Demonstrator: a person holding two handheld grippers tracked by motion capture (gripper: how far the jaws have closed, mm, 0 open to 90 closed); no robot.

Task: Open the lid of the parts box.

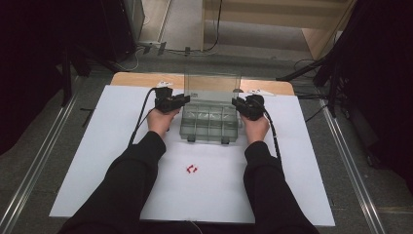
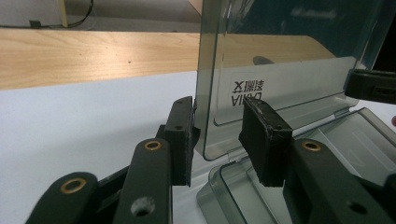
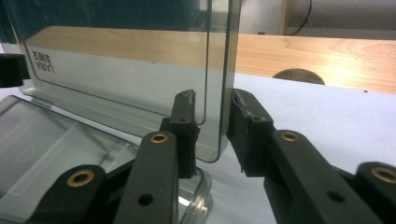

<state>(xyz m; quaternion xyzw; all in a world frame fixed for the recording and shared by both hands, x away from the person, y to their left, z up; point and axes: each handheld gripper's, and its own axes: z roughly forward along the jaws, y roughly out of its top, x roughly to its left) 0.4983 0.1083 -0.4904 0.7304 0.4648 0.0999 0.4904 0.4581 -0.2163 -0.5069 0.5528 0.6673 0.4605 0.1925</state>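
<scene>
A clear grey compartment box [image 1: 209, 124] stands on the white sheet, its lid [image 1: 213, 83] raised upright. My left gripper [image 1: 181, 100] is at the lid's lower left corner and my right gripper [image 1: 237, 102] at its lower right. In the left gripper view the jaws [image 2: 223, 135] stand apart; one pad [image 2: 182, 140] sits beside the lid's edge [image 2: 280, 46] and the other is in front of its face. In the right gripper view the jaws [image 3: 212, 126] straddle the lid's rim [image 3: 219, 70], with a narrow gap showing at each pad.
Two small red pieces [image 1: 192, 169] lie on the white sheet [image 1: 97, 161] between the person's forearms. The wooden table edge [image 1: 136, 78] runs behind the box. Metal rails and cables border the table on the floor.
</scene>
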